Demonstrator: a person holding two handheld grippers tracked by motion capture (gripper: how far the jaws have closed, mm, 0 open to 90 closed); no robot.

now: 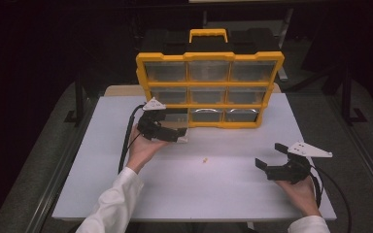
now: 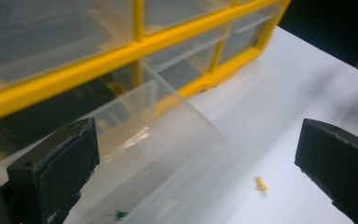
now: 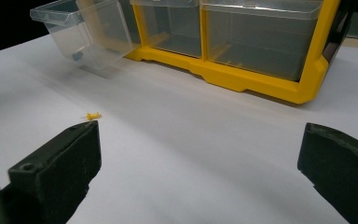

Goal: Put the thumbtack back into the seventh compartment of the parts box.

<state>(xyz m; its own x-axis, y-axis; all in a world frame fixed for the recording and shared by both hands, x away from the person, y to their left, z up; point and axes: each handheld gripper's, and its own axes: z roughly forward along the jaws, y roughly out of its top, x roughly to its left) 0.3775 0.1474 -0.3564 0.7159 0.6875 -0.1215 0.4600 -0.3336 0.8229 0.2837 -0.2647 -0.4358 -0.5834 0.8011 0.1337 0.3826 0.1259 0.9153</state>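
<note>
At frame centre stands the yellow cabinet (image 1: pixel 210 90), its lower-left drawer (image 1: pixel 182 132) pulled out beside the wide-open left gripper (image 1: pixel 177 134). The pin (image 1: pixel 204 160) lies mid-table; the right gripper (image 1: pixel 271 158), also wide, should straddle it squarely, then close gently.

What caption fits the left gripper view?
Open left gripper beside a pulled-out clear drawer of the yellow organizer; yellow pushpin on the table.

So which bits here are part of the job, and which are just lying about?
In the job:
- clear drawer, pulled out of the bottom row, just in front of the open left claw
- yellow pin, loose on the table
- yellow organizer

Lying about:
- the other drawers, shut
- right claw, open, holding nothing
</note>
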